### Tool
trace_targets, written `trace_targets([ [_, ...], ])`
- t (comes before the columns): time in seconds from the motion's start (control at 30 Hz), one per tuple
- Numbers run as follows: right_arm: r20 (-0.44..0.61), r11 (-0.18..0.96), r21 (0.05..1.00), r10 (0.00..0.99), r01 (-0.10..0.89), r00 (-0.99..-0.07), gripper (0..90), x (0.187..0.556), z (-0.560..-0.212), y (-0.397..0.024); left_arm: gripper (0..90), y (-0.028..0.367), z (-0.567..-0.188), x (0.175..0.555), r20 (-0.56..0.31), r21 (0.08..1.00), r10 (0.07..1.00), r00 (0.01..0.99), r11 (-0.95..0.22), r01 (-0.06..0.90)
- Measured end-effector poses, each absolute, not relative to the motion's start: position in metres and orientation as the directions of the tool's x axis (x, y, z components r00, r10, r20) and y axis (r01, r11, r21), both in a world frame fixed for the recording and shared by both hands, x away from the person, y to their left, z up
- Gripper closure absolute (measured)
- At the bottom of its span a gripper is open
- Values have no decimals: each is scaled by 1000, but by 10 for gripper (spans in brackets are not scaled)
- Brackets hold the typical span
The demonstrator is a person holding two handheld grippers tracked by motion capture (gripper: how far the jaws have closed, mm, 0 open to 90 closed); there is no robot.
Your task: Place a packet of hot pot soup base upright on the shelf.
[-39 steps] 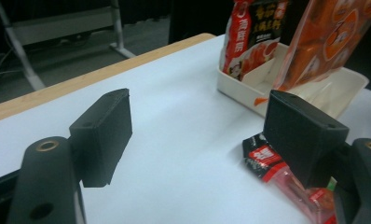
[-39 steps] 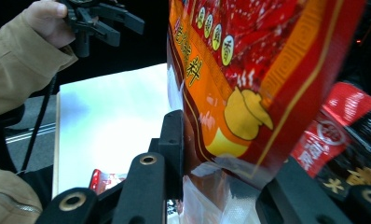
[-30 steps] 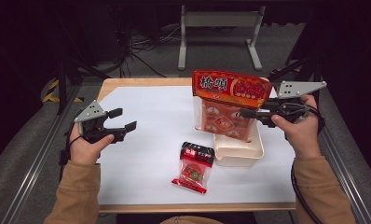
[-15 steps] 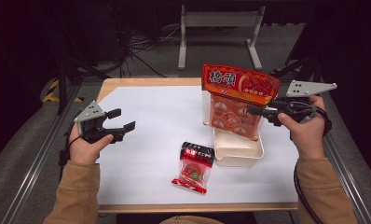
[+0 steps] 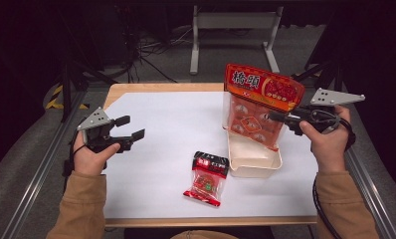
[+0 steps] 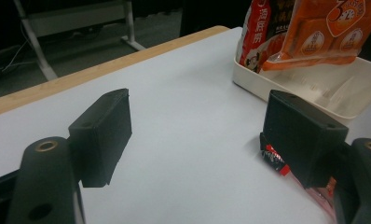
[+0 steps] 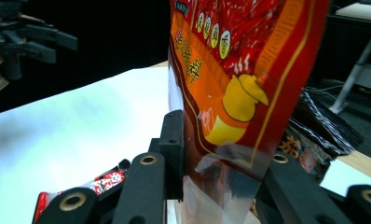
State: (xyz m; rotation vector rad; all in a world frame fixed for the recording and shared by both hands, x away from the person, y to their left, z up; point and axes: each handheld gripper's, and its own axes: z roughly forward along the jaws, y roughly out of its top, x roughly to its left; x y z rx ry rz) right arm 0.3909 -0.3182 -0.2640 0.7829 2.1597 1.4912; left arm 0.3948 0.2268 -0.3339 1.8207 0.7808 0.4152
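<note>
I hold my right gripper (image 5: pixel 278 118) at the right side of the table (image 5: pixel 161 119), its jaws clamped on the large orange snack bag (image 5: pixel 259 102). The bag stands nearly upright, pinched at its right edge about halfway down, so most of it spreads to the left of my jaws. Its printed orange header rises above the gripper, and the clear lower part with the wrapped pieces inside hangs level with it and below. In my right gripper view the bag (image 7: pixel 239 88) runs up between the two black jaws, one pressing on each face, and tilts a little to the right.

The bag's lower end reaches down into the white tray (image 5: pixel 258 162), at the tray's far end; I cannot tell whether it touches the bottom. The tray sits on the white table just left of my right hand (image 5: pixel 328 142). In my left gripper view the bag (image 6: pixel 314 32) leans over the tray (image 6: pixel 323 88), with another red packet (image 6: pixel 251 35) standing behind it in the tray.

My left gripper (image 5: pixel 128 127) hovers over the left part of the table, well apart from the bag, jaws spread wide with nothing between them. A small red and black packet (image 5: pixel 207 178) lies flat on the table near the front edge, between my two hands and just beside the tray's near corner.
</note>
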Motion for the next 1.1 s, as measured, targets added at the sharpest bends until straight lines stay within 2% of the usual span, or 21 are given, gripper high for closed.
trace_targets([
  [0.57, -29, 300, 916, 713, 267, -701, 711, 391, -280, -311, 243, 225, -334, 394, -79, 920, 679, 730, -232, 316],
  [0.77, -29, 338, 892, 706, 301, -707, 711, 395, -290, -302, 243, 225, -334, 394, -77, 921, 678, 731, -233, 313],
  [1.1, 10, 339, 872, 707, 352, -707, 710, 400, -305, -307, 236, 219, -337, 396, -84, 916, 670, 738, -240, 323],
])
